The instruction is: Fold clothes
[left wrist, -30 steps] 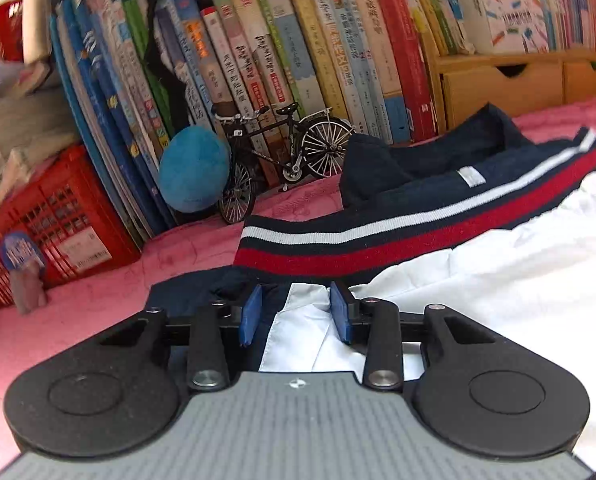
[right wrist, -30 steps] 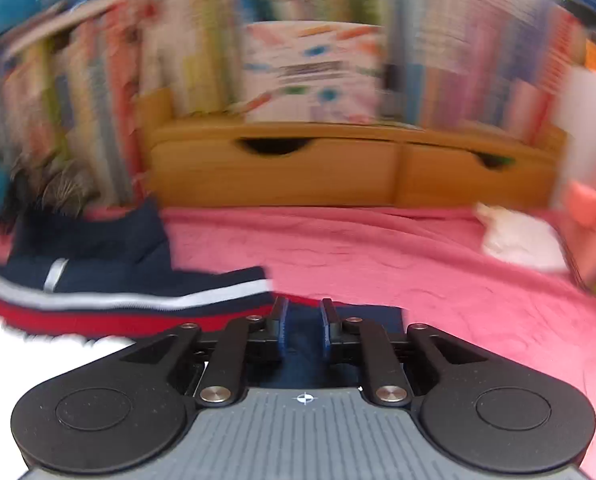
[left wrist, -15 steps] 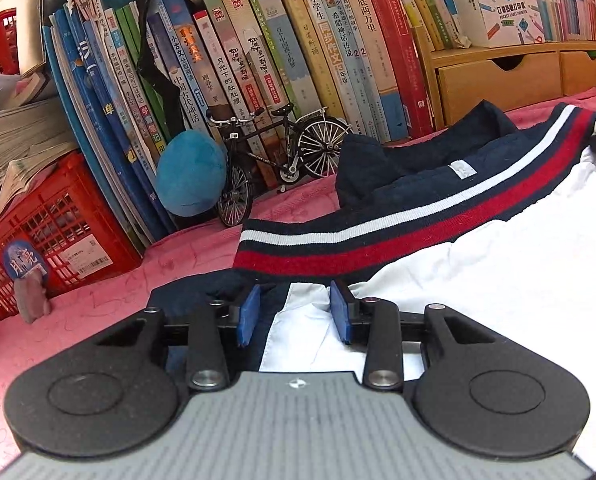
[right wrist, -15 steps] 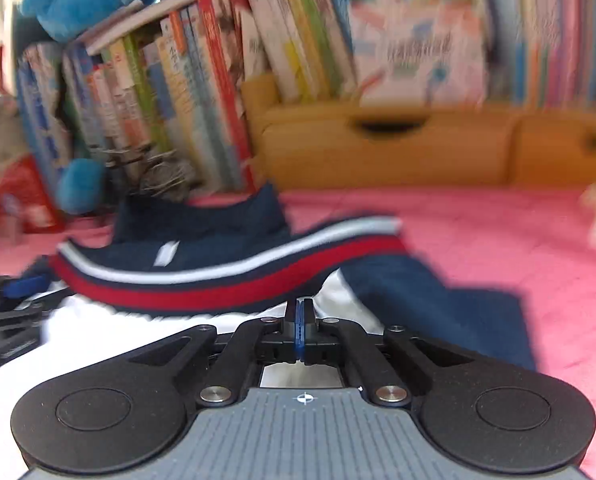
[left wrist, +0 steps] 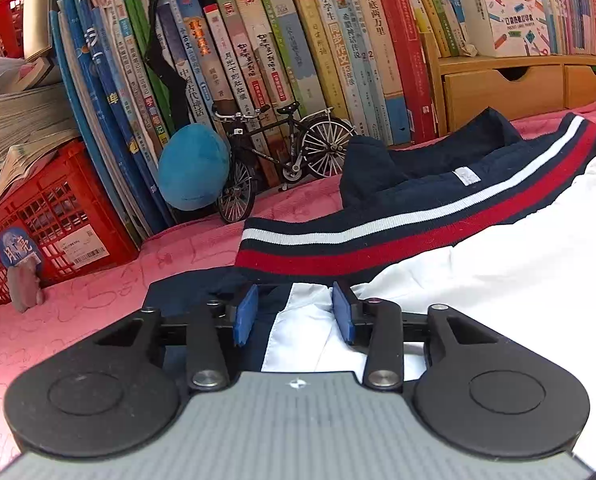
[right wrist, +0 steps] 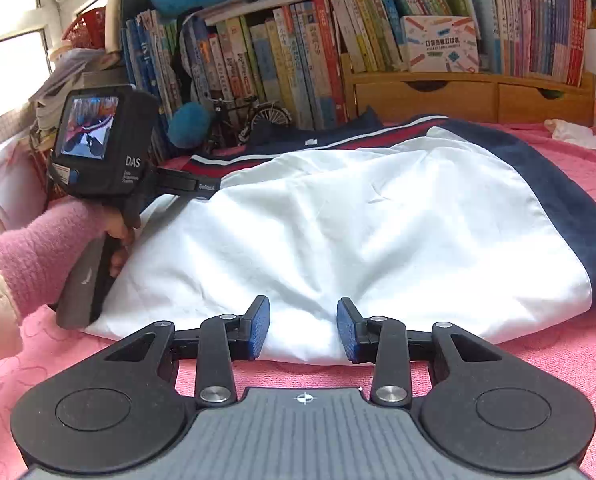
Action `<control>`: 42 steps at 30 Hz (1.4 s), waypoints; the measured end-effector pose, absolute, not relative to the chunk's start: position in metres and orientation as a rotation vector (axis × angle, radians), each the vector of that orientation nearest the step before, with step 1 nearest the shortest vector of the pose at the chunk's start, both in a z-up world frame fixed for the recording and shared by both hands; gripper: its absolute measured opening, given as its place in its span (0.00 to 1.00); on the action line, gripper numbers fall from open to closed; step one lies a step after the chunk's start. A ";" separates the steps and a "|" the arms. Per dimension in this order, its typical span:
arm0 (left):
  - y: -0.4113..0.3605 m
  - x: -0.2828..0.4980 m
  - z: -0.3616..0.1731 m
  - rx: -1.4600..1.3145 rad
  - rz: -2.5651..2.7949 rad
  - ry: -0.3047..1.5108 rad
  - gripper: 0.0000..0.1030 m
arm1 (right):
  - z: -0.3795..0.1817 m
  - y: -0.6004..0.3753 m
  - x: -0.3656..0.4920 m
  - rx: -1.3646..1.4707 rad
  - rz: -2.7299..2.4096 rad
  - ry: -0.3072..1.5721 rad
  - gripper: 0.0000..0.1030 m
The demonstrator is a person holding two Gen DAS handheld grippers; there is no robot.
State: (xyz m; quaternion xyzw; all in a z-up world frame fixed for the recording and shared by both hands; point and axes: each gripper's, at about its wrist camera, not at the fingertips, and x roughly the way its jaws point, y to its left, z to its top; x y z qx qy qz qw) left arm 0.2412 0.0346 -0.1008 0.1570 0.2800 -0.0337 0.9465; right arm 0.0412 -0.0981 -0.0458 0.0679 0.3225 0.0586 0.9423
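Where folded, jacket underside hidden.

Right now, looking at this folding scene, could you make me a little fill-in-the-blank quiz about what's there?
1. The garment lies on a ____ cloth.
2. The big panel facing up is white; the band along its edge is ____.
3. Before the books stands a toy ____.
4. The right tongs have just been opening; their pads stand ____ at the white hem.

Missing words: pink; navy; bicycle; apart
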 end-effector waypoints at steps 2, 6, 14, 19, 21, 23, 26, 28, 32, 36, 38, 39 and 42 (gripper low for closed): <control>0.043 0.237 -0.095 0.243 -0.054 0.585 0.55 | -0.048 -0.092 0.042 0.105 0.104 0.648 0.37; 0.056 0.203 -0.064 0.030 -0.182 0.625 0.59 | -0.049 -0.088 0.047 0.091 0.101 0.648 0.38; -0.002 0.147 -0.045 0.052 -0.511 0.744 0.88 | -0.052 -0.075 0.052 0.030 0.120 0.659 0.52; -0.034 0.180 -0.085 0.173 -0.425 0.890 0.48 | -0.053 -0.078 0.053 0.054 0.117 0.655 0.52; -0.037 0.194 -0.091 0.155 -0.393 0.888 0.45 | -0.053 -0.082 0.053 0.077 0.117 0.653 0.44; -0.040 0.209 -0.095 0.135 -0.356 0.880 0.43 | -0.053 -0.087 0.053 0.102 0.123 0.651 0.43; -0.047 0.237 -0.101 0.143 -0.289 0.856 0.44 | -0.054 -0.092 0.054 0.124 0.127 0.650 0.40; -0.052 0.257 -0.102 0.135 -0.253 0.841 0.44 | -0.054 -0.095 0.054 0.136 0.129 0.649 0.40; -0.058 0.291 -0.099 0.085 -0.217 0.855 0.43 | -0.054 -0.097 0.055 0.152 0.136 0.649 0.37; -0.057 0.309 -0.095 0.044 -0.191 0.862 0.45 | -0.055 -0.098 0.055 0.154 0.139 0.650 0.37; -0.053 0.313 -0.091 -0.002 -0.179 0.880 0.42 | -0.055 -0.098 0.055 0.153 0.138 0.650 0.37; -0.052 0.313 -0.088 -0.016 -0.176 0.884 0.38 | -0.055 -0.098 0.055 0.152 0.138 0.650 0.37; -0.046 0.296 -0.071 0.000 -0.230 0.863 0.33 | -0.055 -0.098 0.055 0.149 0.137 0.650 0.37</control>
